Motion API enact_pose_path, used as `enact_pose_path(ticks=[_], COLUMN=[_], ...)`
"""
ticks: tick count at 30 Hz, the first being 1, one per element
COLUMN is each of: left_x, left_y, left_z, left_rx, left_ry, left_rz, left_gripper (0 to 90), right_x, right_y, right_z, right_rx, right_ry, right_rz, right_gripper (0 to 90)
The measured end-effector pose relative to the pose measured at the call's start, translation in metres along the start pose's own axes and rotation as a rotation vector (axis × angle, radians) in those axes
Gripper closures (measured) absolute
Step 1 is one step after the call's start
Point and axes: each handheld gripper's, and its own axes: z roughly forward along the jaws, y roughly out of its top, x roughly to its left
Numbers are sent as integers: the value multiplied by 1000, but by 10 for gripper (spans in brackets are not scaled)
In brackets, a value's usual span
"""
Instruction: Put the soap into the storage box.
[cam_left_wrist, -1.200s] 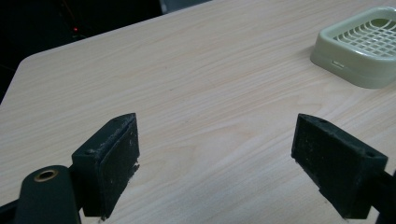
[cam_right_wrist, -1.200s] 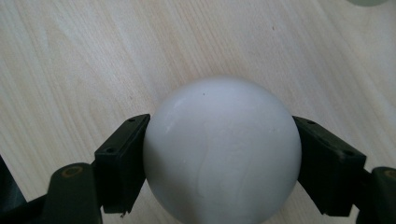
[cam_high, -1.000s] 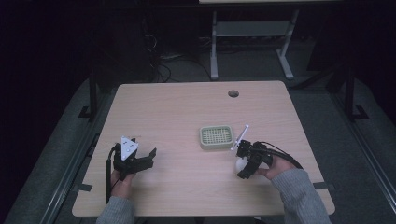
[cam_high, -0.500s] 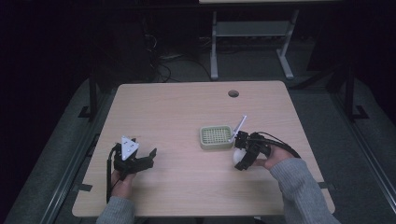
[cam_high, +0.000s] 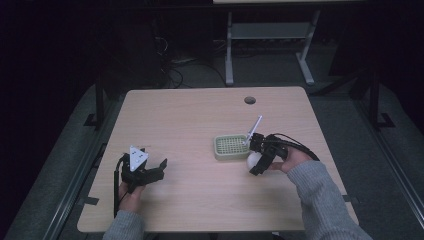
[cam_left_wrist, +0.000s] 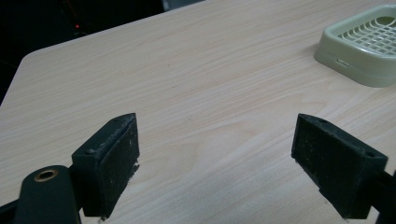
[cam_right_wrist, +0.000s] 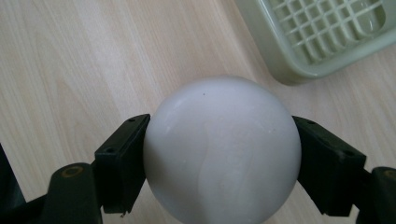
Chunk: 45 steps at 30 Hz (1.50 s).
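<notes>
The right claw (cam_high: 256, 159) has swung closer to the tray (cam_high: 231, 147), clamped on the white ball (cam_right_wrist: 222, 149) just beside it, likely for placing inside. The left claw (cam_high: 150, 172) gapes wide, well apart.

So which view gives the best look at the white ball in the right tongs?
The right gripper view: the white ball sits large and sharp there, a black jaw pressed on each side, just short of the green tray. In the high view the ball is a small pale spot half hidden by the right tongs.
</notes>
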Motion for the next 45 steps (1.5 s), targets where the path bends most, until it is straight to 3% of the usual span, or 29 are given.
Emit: enact_pose_path(ticks=[45], left_x=[1], left_y=[0], left_z=[-1], left_rx=[-2], left_ry=[6], left_rz=[-3], left_gripper=[148], right_x=[-22], right_y=[61], right_z=[-5], right_rx=[20], right_ry=[14], right_rz=[-64], right_gripper=[234])
